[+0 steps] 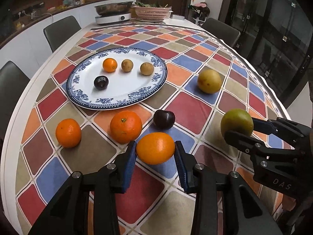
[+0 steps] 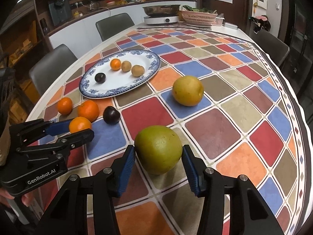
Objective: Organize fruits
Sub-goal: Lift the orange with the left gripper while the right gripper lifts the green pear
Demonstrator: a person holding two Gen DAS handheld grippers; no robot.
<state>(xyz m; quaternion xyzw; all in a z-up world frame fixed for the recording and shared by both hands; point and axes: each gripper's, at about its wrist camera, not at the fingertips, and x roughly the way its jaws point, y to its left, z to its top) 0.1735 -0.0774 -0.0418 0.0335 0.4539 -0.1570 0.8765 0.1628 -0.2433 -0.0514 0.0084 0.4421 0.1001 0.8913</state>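
Both grippers were black, angular linkages with silver round screw heads at the joints and ribbed blue pads (image 1: 129,164) on the fingers. The left gripper (image 2: 78,130) carried white "GenRobot.AI" lettering on its body; the right gripper (image 1: 237,130) showed embossed "DAS".

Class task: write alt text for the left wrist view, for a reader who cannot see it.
The left gripper clamps an orange over a checked tablecloth, while the right gripper grips a green fruit. Beyond, a blue-rimmed plate holds four small fruits.
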